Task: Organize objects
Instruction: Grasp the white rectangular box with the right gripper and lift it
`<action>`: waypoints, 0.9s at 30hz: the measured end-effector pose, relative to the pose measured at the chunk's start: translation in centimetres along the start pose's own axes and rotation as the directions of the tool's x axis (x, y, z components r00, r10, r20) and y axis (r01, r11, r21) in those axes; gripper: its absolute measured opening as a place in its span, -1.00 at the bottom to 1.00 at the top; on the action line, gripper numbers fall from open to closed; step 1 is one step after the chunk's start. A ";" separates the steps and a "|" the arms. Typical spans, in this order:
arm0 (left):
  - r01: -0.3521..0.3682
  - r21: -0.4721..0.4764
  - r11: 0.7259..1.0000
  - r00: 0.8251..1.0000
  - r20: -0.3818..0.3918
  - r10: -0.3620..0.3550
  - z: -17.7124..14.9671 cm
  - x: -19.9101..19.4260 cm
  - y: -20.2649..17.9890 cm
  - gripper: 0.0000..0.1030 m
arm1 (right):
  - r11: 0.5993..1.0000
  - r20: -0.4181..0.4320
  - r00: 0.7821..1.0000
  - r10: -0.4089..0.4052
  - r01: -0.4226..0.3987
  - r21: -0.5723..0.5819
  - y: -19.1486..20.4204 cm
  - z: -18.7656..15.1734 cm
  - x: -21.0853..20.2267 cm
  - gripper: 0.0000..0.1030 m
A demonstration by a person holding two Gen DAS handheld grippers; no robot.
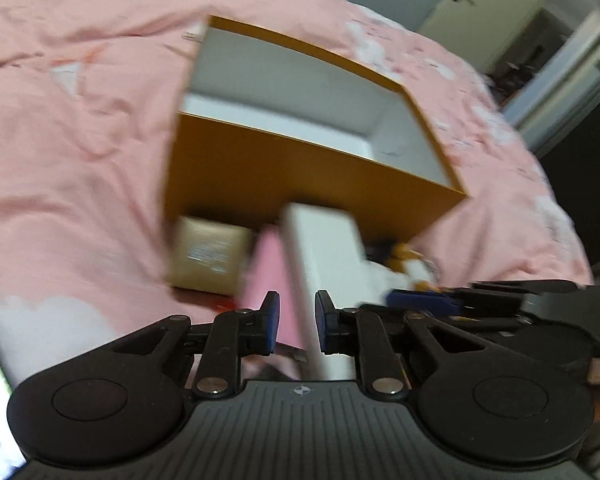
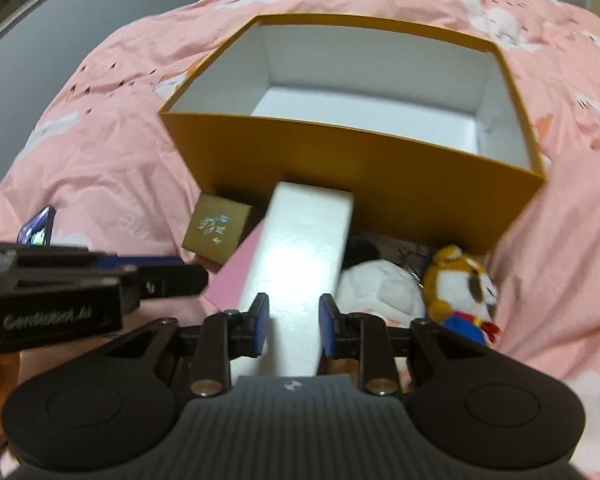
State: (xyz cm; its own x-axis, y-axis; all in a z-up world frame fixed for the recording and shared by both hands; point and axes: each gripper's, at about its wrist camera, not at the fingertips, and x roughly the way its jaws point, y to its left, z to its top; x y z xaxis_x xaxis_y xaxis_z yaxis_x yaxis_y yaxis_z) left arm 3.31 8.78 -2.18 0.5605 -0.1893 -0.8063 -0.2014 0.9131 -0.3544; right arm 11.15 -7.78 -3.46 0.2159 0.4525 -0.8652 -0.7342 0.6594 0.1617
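The long white box [image 2: 300, 264] is held between the right gripper [image 2: 293, 326] jaws; the left gripper [image 1: 297, 322] jaws are nearly closed (what they pinch cannot be told). Beyond it, on the bed [image 2: 100, 152], the open yellow box [image 2: 352, 152] is seen.

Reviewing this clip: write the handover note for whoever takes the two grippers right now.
Left gripper: shut, apparently on the long white box, though the picture is blurred.
Right gripper: straddles the same box; grip unclear.
Orange storage box: open and empty, on the pink bedcover.
In front of it: small brown box, white plush, brown-and-white plush.
Done: nothing stored.
Left: put everything in.
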 end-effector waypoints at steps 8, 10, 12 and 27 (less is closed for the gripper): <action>-0.105 -0.006 0.994 0.994 0.013 0.105 0.2 0.5 1.9 -0.60 | 0.984 -0.052 0.992 -0.118 0.109 -0.141 3.3 1.3 3.5 0.15; -0.102 -0.006 0.995 0.995 0.005 0.102 0.1 0.7 2.1 -0.59 | 0.975 -0.060 0.986 -0.153 0.141 -0.171 3.8 1.2 4.3 0.27; -0.100 -0.006 0.995 0.995 -0.003 0.100 0.0 1.0 2.2 -0.59 | 0.962 -0.059 0.980 -0.192 0.176 -0.209 4.3 1.0 5.1 0.37; -0.068 -0.007 0.998 0.998 -0.001 0.068 -0.3 0.7 2.4 -0.58 | 1.000 -0.087 0.996 -0.004 0.005 0.016 0.1 1.9 2.7 -0.17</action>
State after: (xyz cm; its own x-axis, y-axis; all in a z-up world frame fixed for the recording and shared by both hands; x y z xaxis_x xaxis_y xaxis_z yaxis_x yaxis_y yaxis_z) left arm 2.97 10.71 -3.69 0.5447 -0.1274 -0.8289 -0.2444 0.9214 -0.3021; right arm 12.84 -5.36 -4.84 0.1622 0.3963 -0.9037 -0.7224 0.6716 0.1648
